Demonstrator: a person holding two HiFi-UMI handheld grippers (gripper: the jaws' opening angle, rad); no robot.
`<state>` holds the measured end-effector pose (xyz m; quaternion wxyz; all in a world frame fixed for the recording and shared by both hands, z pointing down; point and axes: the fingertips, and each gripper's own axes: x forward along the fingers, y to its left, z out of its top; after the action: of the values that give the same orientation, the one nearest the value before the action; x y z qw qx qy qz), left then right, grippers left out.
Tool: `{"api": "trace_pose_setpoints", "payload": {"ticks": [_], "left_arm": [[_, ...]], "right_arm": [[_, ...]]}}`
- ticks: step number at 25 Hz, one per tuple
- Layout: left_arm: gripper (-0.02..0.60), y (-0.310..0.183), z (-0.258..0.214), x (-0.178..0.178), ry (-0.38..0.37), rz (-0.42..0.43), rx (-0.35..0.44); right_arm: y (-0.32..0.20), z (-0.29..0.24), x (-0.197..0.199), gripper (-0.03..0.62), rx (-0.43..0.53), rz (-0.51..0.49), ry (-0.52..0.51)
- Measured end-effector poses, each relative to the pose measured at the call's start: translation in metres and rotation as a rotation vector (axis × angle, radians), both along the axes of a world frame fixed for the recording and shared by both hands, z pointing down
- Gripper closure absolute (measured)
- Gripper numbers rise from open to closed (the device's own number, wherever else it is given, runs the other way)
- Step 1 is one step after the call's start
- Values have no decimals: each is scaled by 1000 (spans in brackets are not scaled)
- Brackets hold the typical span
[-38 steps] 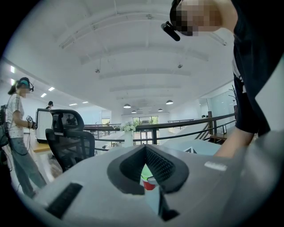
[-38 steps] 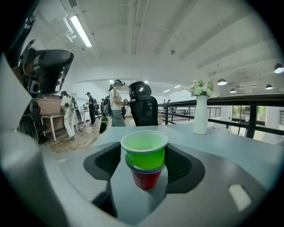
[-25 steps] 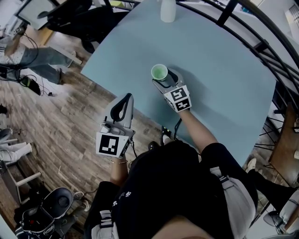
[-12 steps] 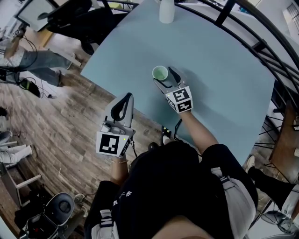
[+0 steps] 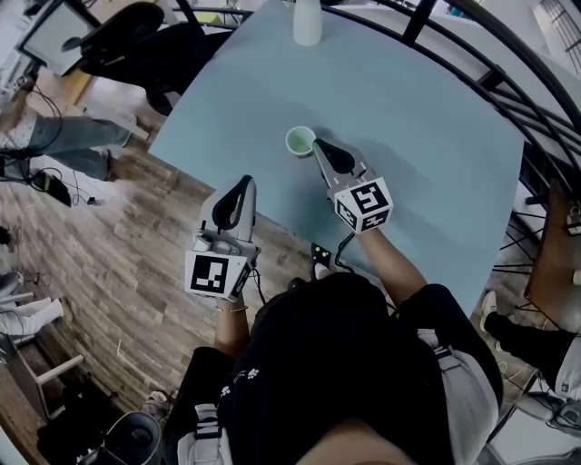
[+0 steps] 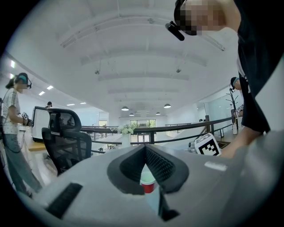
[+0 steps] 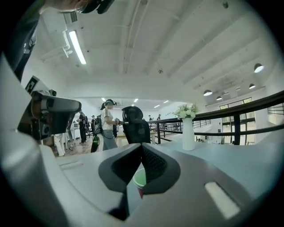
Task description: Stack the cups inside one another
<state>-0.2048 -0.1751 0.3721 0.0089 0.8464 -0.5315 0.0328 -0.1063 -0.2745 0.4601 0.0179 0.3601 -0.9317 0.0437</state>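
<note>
my left gripper (image 5: 243,184) is held level just off the near edge of the table (image 5: 427,173), over the wood floor (image 5: 118,245), jaws pressed together on nothing. my right gripper (image 5: 320,147) points level above the table, its tip just beside the cup (image 5: 300,141). its jaws have just been closing and now meet, with nothing between them. i count one cup rim, green inside and red outside, and one white vase (image 5: 307,23) at the far edge.

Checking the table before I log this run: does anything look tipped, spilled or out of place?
Nothing stands out. The cup stands upright on the blue table, with no spill around it, and the white vase stands upright at the far edge.
</note>
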Motion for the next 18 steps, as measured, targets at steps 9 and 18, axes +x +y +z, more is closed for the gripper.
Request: {"api": "trace_pose_setpoints", "payload": {"ticks": [9, 18], "left_arm": [[595, -1, 1, 8, 4, 30, 1], [595, -1, 2, 18, 7, 59, 2]], "right_arm": [[28, -31, 25, 588, -10, 17, -109], [43, -41, 33, 588, 1, 18, -119]]}}
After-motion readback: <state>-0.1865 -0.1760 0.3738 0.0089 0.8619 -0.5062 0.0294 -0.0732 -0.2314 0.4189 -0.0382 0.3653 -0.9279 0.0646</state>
